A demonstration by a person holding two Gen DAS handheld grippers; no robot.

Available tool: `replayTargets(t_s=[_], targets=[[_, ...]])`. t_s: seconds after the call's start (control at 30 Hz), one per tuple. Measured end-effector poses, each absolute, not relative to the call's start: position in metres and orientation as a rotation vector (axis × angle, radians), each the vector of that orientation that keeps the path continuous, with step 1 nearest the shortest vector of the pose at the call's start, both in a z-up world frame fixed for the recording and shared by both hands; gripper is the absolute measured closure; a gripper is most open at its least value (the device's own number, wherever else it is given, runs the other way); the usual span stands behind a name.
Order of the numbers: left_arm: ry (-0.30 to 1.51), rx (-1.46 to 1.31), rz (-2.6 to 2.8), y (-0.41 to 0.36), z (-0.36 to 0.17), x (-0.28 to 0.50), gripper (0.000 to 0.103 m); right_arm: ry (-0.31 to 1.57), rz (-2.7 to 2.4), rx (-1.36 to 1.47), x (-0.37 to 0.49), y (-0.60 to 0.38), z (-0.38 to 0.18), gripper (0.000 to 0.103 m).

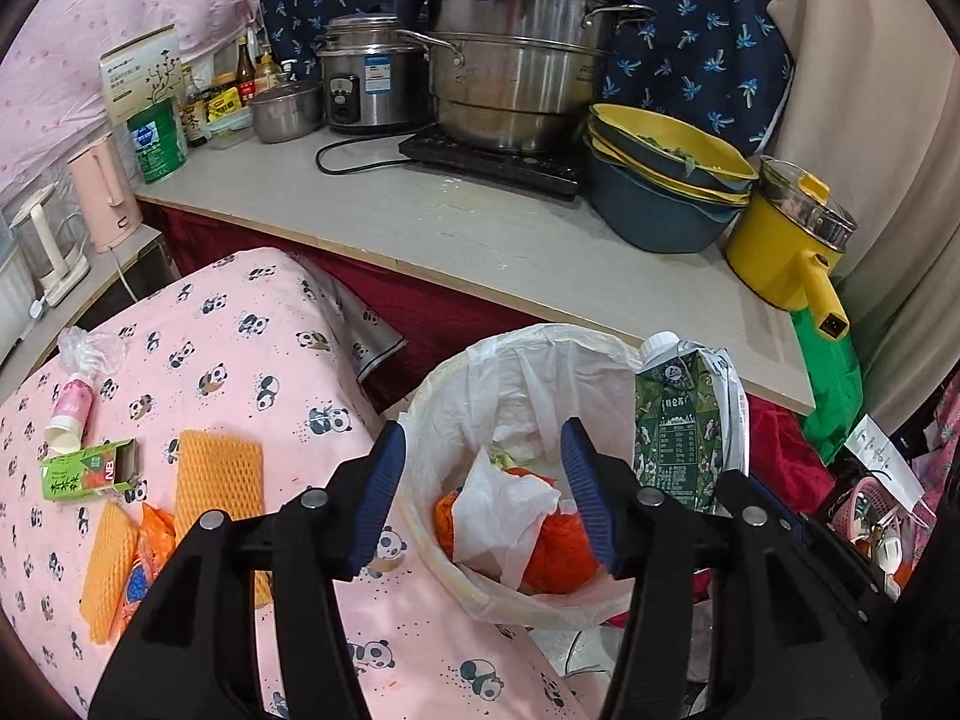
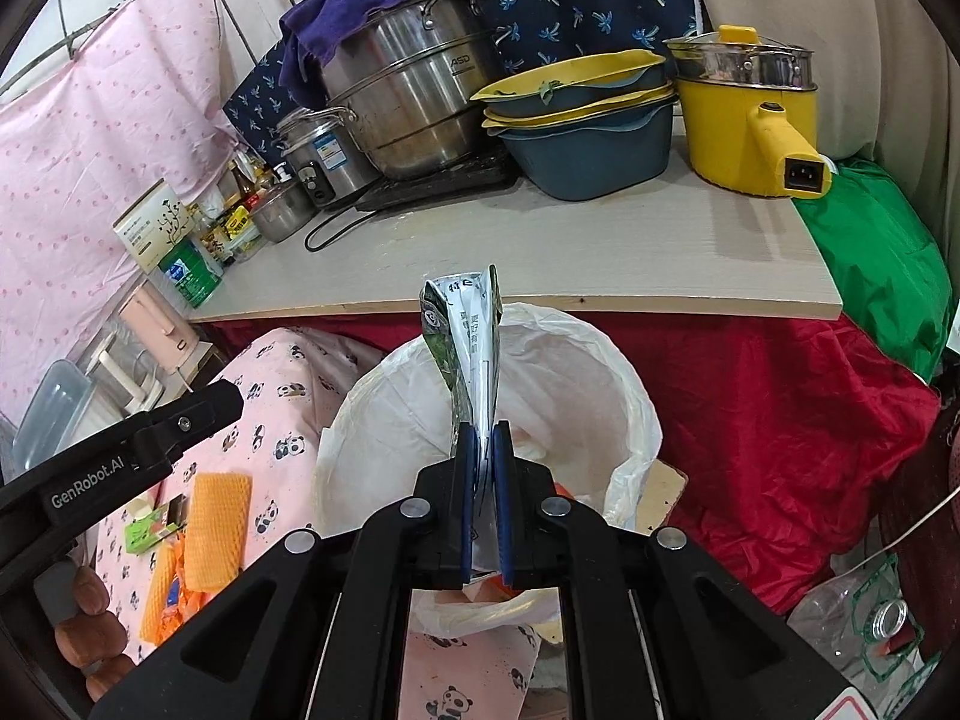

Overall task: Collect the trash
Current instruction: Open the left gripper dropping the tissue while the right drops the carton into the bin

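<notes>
Left to right. Far left on the pink panda-print bedcover (image 1: 252,360): a small pink-and-white tube (image 1: 71,411), a green cardboard box with an open end flap (image 1: 90,471), two orange foam mesh sleeves (image 1: 219,474) and an orange crinkled wrapper (image 1: 147,546) partly under them. All uncollected, lying close together.

Left gripper (image 1: 480,501): jaws spread wide, nothing between them, hovering over the near-left rim of the round bin with the white plastic liner (image 1: 528,372). The bin already holds white tissue (image 1: 504,510) and orange scraps.

Right gripper (image 2: 486,501): clamped on the flattened bottom of the green-and-white milk carton with a white screw cap (image 1: 684,420), which stands upright, cap end up, above the bin's right rim.

Step in hand, as I read it: drop the carton.
- In the right wrist view the carton sits over the opening; the left wrist view puts it nearer the right rim. Shift it left, toward bin centre, before letting go.
- Tip the cap end downward first so it goes in lengthwise, not across the rim.
- Liner edge is loose and bunched on the right; keep the carton off it or the liner could be dragged inward.
- Keep the left gripper out of the drop path; it can go back left for the box or sleeves.
</notes>
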State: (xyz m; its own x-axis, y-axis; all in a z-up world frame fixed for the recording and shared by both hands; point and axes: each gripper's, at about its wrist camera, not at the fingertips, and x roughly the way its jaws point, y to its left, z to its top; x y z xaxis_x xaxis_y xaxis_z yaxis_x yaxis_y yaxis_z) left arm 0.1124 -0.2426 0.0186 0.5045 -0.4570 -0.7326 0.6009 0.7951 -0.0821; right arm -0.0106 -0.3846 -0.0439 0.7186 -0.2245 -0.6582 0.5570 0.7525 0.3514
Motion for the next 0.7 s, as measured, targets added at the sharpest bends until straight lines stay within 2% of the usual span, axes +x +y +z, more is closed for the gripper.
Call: replayTargets(t_s=[0.13,0.2,0.37,0.53,0.7], targets=[[0.831,0.186,-0.617,-0.235,0.015,0.116,0.05,0.644,-0.433,0.561,-0.001,-0.381,-0.046,0.094],[0.828,0.183,-0.604,-0.231,0.014,0.116,0.046,0.642,-0.431,0.557,0.002,-0.38,-0.046,0.093],[0.823,0.184,-0.58,-0.223,0.012,0.117,0.04,0.627,-0.423,0.551,0.005,-0.375,-0.04,0.084],[0.822,0.175,-0.567,-0.215,0.013,0.117,0.04,0.617,-0.416,0.529,0.006,-0.365,-0.03,0.076],[0.819,0.164,-0.556,-0.204,0.015,0.116,0.04,0.612,-0.406,0.511,0.006,-0.357,-0.023,0.073]])
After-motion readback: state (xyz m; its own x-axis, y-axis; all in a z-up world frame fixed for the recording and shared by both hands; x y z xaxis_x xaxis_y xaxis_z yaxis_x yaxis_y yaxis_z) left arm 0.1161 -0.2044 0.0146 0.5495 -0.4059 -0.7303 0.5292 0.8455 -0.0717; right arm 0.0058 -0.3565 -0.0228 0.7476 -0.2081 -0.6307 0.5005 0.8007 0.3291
